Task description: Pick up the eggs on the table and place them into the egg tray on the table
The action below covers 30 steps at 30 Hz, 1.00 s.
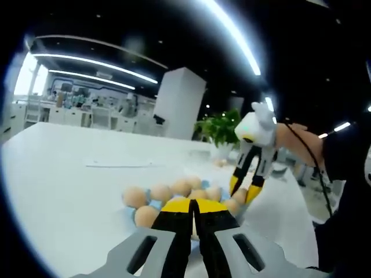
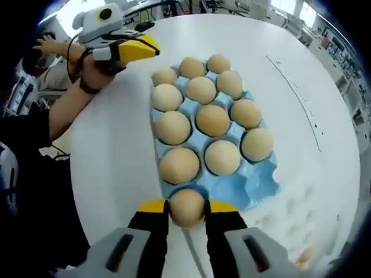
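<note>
At the bottom centre of the right gripper view, the right tongs (image 2: 186, 209) pinch an egg (image 2: 186, 207) at the near edge of the blue egg tray (image 2: 253, 185), probably to seat it in an open cup. The tray holds about eleven eggs on the white table (image 2: 116, 156). The left tongs (image 1: 192, 215) are pressed together, empty, above the tray.

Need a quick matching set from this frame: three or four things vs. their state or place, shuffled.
Things:
1. right gripper
2. left gripper
3. egg tray
4. egg at the tray's near edge

States:
A. blue, holding rows of eggs
B. jaws together, nothing between them
C. clamped between yellow-tipped jaws
D. shut on an egg over the tray's near edge

Pairs: 1-D, 2-B, 3-A, 4-C
</note>
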Tool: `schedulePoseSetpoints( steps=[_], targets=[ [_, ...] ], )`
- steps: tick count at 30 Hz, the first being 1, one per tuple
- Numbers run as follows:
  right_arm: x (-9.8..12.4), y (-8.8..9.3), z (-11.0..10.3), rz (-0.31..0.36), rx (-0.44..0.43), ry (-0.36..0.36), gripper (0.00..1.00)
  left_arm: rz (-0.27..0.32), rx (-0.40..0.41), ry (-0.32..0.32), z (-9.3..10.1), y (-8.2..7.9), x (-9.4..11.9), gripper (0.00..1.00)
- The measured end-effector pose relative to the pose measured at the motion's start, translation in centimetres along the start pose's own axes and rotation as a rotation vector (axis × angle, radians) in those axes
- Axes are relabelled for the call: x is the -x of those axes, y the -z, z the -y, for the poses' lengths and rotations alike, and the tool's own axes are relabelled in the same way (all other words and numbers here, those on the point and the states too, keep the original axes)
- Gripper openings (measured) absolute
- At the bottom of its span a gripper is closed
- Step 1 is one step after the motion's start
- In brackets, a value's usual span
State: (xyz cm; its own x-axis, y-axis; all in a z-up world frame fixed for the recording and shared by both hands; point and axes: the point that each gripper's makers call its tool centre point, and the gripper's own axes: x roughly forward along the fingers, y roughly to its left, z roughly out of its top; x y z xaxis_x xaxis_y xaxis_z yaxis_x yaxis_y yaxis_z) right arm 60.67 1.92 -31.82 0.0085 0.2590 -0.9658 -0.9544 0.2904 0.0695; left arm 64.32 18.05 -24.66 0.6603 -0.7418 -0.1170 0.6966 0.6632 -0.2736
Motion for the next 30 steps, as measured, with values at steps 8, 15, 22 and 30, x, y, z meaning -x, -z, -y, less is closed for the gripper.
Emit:
schedulePoseSetpoints(
  steps=[8,15,22,30],
  targets=[
    [-0.6,0.5,-0.2,-0.028,0.073,0.049,0.26,-0.01,-0.007,0.002,0.1,0.3,0.0,0.0],
    [-0.4,0.4,0.2,-0.042,0.11,0.058,0.27,-0.025,-0.035,0.001,0.1,0.6,-0.1,0.0],
    [-0.4,0.4,0.7,-0.018,0.158,0.103,0.28,-0.048,-0.054,-0.005,-0.2,1.1,-0.2,0.0],
    [0.2,0.1,1.6,0.218,0.103,0.158,0.33,-0.048,-0.064,-0.003,-0.1,0.7,-0.3,0.0]
  ],
)
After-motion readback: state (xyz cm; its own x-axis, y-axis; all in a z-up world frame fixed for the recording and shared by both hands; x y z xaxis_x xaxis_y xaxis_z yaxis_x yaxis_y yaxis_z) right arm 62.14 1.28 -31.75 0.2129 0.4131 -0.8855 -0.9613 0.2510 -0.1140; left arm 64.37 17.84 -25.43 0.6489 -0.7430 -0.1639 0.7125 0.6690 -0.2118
